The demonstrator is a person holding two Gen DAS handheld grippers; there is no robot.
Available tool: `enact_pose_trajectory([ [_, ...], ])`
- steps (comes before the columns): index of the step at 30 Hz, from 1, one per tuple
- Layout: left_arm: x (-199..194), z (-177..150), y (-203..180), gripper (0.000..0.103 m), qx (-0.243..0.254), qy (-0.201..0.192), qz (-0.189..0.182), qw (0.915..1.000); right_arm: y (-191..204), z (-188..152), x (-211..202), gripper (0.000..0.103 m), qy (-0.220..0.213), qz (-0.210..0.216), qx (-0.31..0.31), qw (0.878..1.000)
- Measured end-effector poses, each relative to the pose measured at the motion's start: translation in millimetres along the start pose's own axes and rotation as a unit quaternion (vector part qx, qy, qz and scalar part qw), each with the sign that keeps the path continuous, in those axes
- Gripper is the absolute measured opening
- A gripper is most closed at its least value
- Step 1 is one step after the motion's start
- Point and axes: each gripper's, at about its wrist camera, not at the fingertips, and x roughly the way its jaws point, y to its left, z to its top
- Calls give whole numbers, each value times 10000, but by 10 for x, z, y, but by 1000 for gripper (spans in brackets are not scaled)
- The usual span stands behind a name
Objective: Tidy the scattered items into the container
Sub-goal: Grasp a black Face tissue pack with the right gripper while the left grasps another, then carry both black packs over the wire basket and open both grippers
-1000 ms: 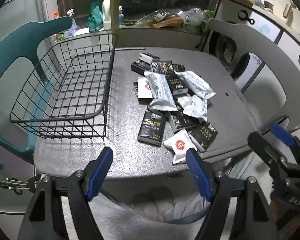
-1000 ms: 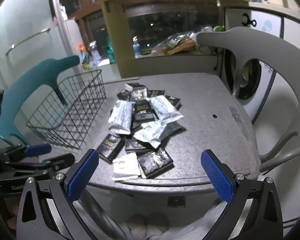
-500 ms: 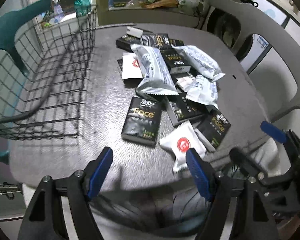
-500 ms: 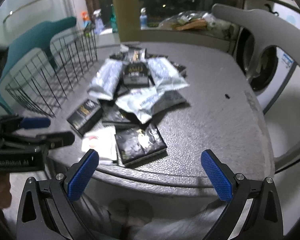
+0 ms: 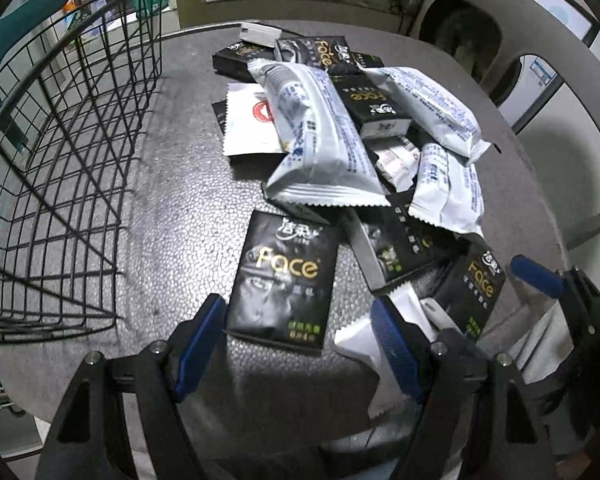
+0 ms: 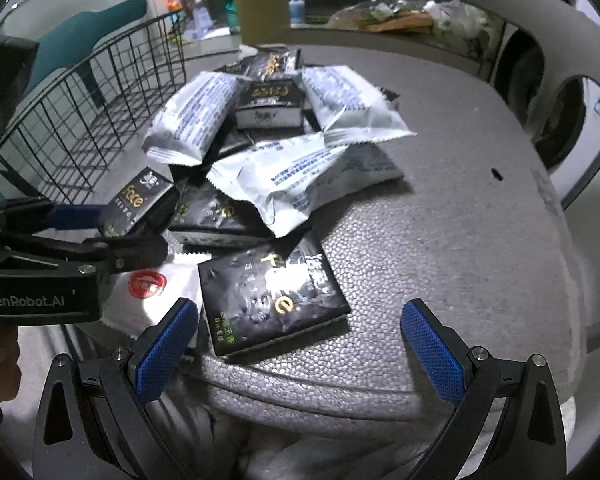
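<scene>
A pile of black "Face" tissue packs, silver-white pouches (image 5: 320, 136) and white sachets lies on the grey table (image 5: 172, 216). A black wire basket (image 5: 60, 152) stands at the table's left, also in the right wrist view (image 6: 100, 100). My left gripper (image 5: 296, 344) is open, its fingers on either side of the near end of a black Face pack (image 5: 284, 276). My right gripper (image 6: 296, 340) is open just in front of another black Face pack (image 6: 272, 292) at the table's near edge. The left gripper shows in the right wrist view (image 6: 100, 236).
A grey chair (image 6: 540, 40) stands at the table's right and a teal chair (image 6: 92, 28) behind the basket. A shelf with bottles and bags runs along the back. A white sachet (image 6: 152, 292) lies beside the right gripper's left finger.
Both grippers have moved forward and lower toward the pile. The left gripper now straddles the near black pack. The right gripper has closed in on its black pack. Both stay open.
</scene>
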Motion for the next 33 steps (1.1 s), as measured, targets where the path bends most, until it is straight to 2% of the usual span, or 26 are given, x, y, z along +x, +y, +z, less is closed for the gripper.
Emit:
enact_pose_trajectory([
  [1, 5, 4, -6, 78, 20, -9, 4, 10000, -3, 8, 2, 94, -25, -23, -6, 10000],
  [2, 11, 7, -9, 78, 30, -15, 3, 10000, -7, 18, -1, 86, -50, -48, -37, 10000],
  [3, 17, 8, -12, 78, 37, -26, -2, 10000, -15, 28, -9, 70, -69, -126, -67, 9999],
  [4, 20, 7, -17, 78, 45, -36, -5, 10000, -29, 40, -20, 65, -75, -215, -80, 9997],
  [6, 25, -1, -40, 75, 90, -49, 67, 9999, -98, 56, -31, 65, -42, -87, 10, 10000],
  [8, -2, -9, -66, 59, 150, -58, 207, 9997, -194, 64, -56, 65, -18, 22, 206, 9998],
  [10, -40, -1, -63, 53, 154, -37, 187, 9997, -262, 47, -71, 65, 2, -54, 332, 9994],
  [13, -14, 48, 26, 53, 61, 9, -38, 10000, -338, 38, -97, 65, 9, -31, 446, 9990],
  [18, -1, 34, -41, 53, 207, -7, 124, 9997, -359, 18, -107, 65, -38, -134, 471, 9988],
  [20, 25, 59, -73, 59, 253, -11, 126, 9996, -340, 24, -84, 65, -63, -326, 419, 9986],
  [26, 144, 207, -12, 63, 314, -31, 202, 9993, -313, 51, -57, 67, -75, -452, 351, 9983],
  [31, 211, 281, -27, 63, 388, -51, 306, 9988, -309, 49, -55, 66, -62, -479, 339, 9983],
  [33, 222, 302, -19, 57, 395, -61, 369, 9985, -323, 52, -63, 64, -57, -467, 375, 9982],
])
